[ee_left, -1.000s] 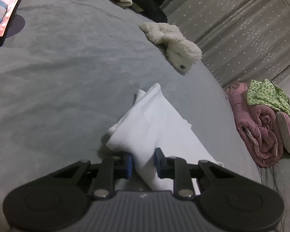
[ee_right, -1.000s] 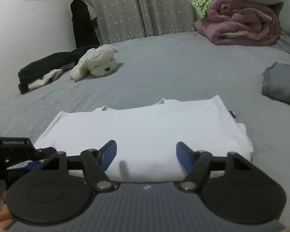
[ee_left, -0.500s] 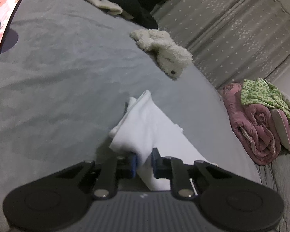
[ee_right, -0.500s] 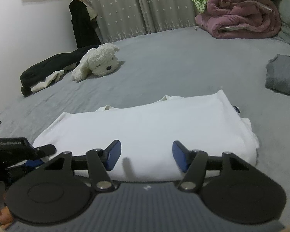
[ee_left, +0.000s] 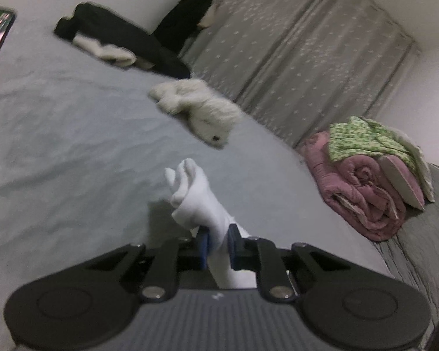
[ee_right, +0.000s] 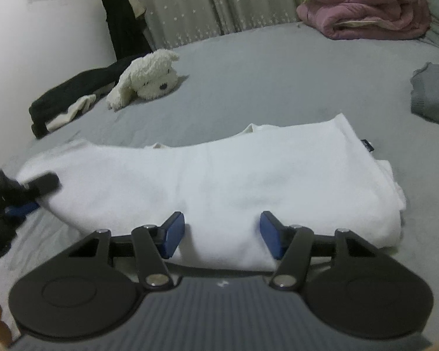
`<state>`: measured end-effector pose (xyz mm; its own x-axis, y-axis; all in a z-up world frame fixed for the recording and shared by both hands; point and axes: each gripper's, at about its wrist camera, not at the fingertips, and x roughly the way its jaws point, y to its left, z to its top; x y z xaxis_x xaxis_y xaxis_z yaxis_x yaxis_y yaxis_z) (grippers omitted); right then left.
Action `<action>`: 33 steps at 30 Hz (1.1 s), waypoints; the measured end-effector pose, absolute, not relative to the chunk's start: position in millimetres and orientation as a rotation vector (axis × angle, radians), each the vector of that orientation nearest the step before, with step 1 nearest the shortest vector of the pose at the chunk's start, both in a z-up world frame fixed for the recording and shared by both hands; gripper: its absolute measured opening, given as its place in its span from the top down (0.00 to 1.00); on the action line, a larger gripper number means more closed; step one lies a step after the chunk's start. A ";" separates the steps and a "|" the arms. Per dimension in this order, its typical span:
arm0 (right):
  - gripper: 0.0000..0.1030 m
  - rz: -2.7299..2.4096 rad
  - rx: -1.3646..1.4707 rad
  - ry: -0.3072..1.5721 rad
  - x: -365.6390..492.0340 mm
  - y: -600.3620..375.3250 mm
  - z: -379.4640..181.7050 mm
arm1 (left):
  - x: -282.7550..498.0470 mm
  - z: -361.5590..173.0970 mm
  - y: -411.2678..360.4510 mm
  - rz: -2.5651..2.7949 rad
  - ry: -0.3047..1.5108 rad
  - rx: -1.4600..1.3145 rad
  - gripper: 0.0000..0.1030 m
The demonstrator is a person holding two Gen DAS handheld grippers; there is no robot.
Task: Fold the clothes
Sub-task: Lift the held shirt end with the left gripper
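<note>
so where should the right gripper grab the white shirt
Take the near folded edge of the white shirt, coming in low from the front. The right gripper is open astride that thick edge, and the left gripper already pinches the left end.

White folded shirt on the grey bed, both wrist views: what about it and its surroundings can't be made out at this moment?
- White folded cotton shirt: the near edge is hidden behind the right gripper body in the right wrist view.
- Left gripper: motion blur in the left wrist view; the shirt end it pinches is bunched, layers uncountable.
- Small dark label: too small to read.
- Grey folded garment: cut off by the right edge.
</note>
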<state>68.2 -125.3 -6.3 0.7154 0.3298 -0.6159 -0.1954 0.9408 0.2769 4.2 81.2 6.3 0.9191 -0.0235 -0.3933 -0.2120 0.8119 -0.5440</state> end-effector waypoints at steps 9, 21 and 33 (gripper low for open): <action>0.38 0.327 0.404 0.705 65.2 -150.7 -3.9 | 7.8 25.3 58.9 -0.013 0.311 -0.585 0.88; 0.23 0.391 0.904 0.623 50.5 -216.6 9.1 | 15.7 28.8 6.6 -0.278 0.288 -0.466 0.88; 0.16 0.388 1.128 0.633 46.3 -255.9 6.4 | 36.5 -1.7 -42.7 -0.449 0.472 -0.373 0.88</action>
<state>46.3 -255.9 6.4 0.7638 0.5862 -0.2703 0.0262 0.3903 0.9203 36.5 -42.7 -1.7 0.7974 -0.4921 -0.3493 0.3240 0.8374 -0.4402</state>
